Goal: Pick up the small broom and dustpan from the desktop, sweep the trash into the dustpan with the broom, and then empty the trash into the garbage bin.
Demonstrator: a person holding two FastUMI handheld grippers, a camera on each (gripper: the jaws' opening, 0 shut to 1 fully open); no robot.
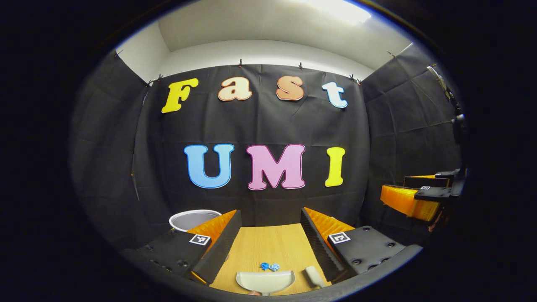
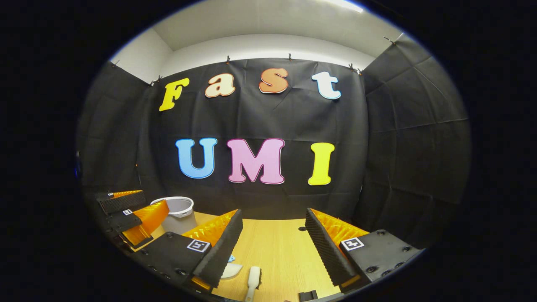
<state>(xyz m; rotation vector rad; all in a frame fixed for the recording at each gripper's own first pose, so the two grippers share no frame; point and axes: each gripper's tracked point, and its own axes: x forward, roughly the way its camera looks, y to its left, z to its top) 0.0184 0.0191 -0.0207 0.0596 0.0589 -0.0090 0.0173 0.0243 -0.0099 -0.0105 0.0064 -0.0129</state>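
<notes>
In the left gripper view, my left gripper (image 1: 269,218) stands open above the wooden desktop (image 1: 268,243). Below it lie a white dustpan (image 1: 265,282), a white small broom (image 1: 314,277) to its right, and blue crumpled trash (image 1: 269,266) just beyond the pan. My right gripper (image 2: 272,216) is open too, with nothing between its fingers. Under it lies the broom (image 2: 253,281); its left finger partly hides the dustpan (image 2: 231,270). A white garbage bin (image 1: 194,219) stands at the back left and appears again as the bin (image 2: 176,209) in the right gripper view.
The other gripper (image 1: 413,197) hangs in the air at the far right of the left gripper view. In the right gripper view, the left gripper (image 2: 134,214) is in front of the bin. A small dark hole (image 2: 302,229) marks the desktop near the black cloth wall.
</notes>
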